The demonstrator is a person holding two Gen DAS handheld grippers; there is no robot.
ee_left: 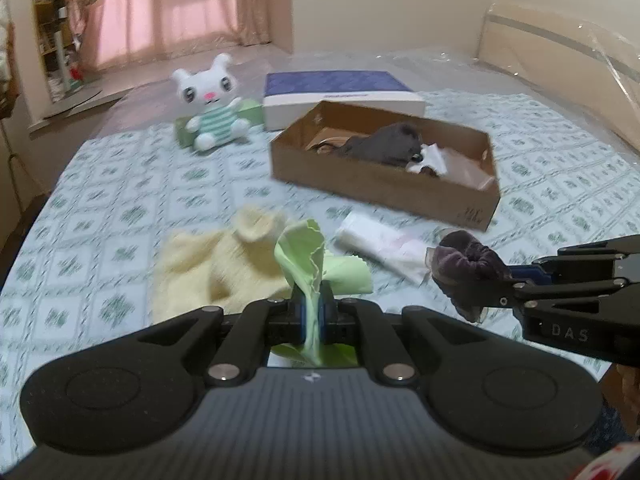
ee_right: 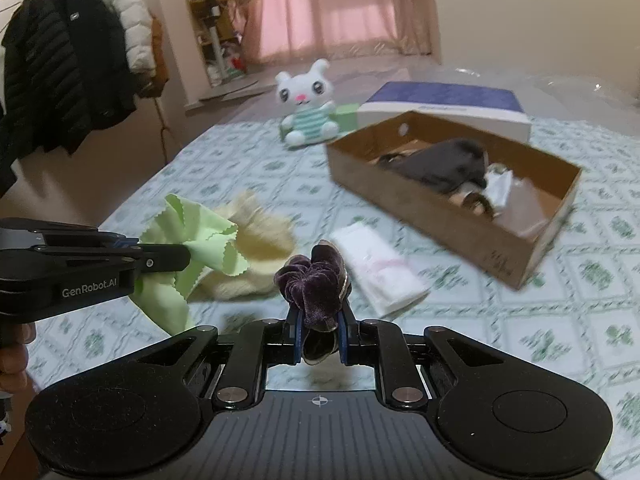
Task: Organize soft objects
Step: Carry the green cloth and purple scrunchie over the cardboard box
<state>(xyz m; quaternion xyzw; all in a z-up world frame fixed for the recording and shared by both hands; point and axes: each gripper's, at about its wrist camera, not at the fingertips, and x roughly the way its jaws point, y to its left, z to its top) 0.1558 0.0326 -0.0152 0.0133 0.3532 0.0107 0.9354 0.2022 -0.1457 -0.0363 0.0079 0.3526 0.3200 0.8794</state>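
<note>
- Two grippers each carry one soft item above the green-patterned bed [ee_left: 120,208], presumably bound for the open brown cardboard box [ee_left: 384,184] ahead of them, which already holds dark clothing.
- Left gripper [ee_left: 310,312], nearly closed, pinches the pale green pinked-edge cloth [ee_left: 304,256]; a cream knit garment [ee_left: 216,268] lies just beyond.
- Right gripper [ee_right: 319,324], narrowly parted, clamps the dark purple velvet scrunchie [ee_right: 314,280].

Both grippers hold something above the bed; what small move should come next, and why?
Probably carry both toward the open cardboard box: the left gripper pinches the green cloth, the right gripper the purple scrunchie, and soft items already lie inside.
</note>
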